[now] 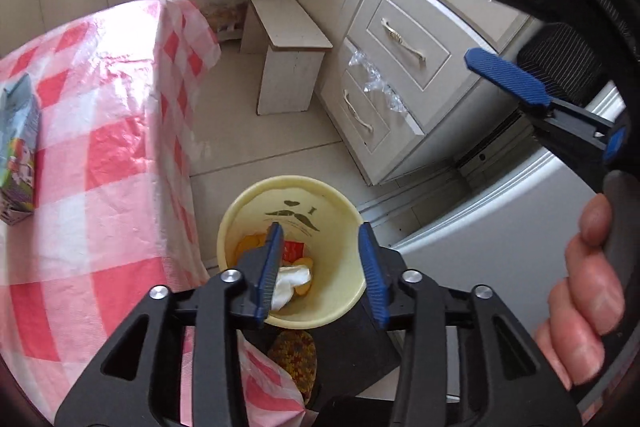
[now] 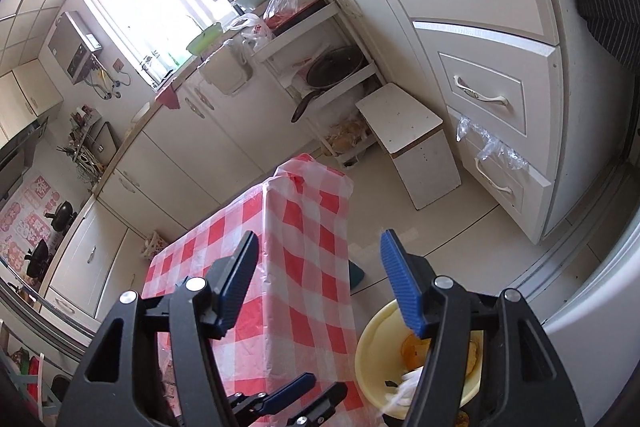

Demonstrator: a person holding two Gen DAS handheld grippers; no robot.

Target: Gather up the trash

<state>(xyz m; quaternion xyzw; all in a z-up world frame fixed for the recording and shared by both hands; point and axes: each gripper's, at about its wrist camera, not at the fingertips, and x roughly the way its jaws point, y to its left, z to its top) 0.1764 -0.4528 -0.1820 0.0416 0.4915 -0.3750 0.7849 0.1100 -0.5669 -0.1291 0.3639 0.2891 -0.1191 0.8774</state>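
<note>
We see the trash (image 1: 294, 277) lying in the bottom of the yellow bin (image 1: 332, 203): a crumpled white tissue, orange-yellow scraps and a small red wrapper. The bin stands on the floor (image 1: 264, 143) just beside the table (image 1: 100, 131), which is draped in a red-and-white checked cloth. Our left gripper (image 1: 322, 271) hangs right over the bin's mouth with its jaws spread and nothing between them. Our right gripper (image 2: 316, 283) is higher, over the table edge and the floor, its jaws also wide apart and empty; the bin (image 2: 370, 343) shows at its lower right. In the left view the right gripper (image 1: 460, 15) appears at upper right, with the hand (image 1: 584, 291) that holds it below. A printed box (image 1: 20, 147) lies on the table. Beyond the bin are a white stool (image 1: 288, 55) and a drawer cabinet (image 1: 404, 51), clear plastic hanging from one drawer.
</note>
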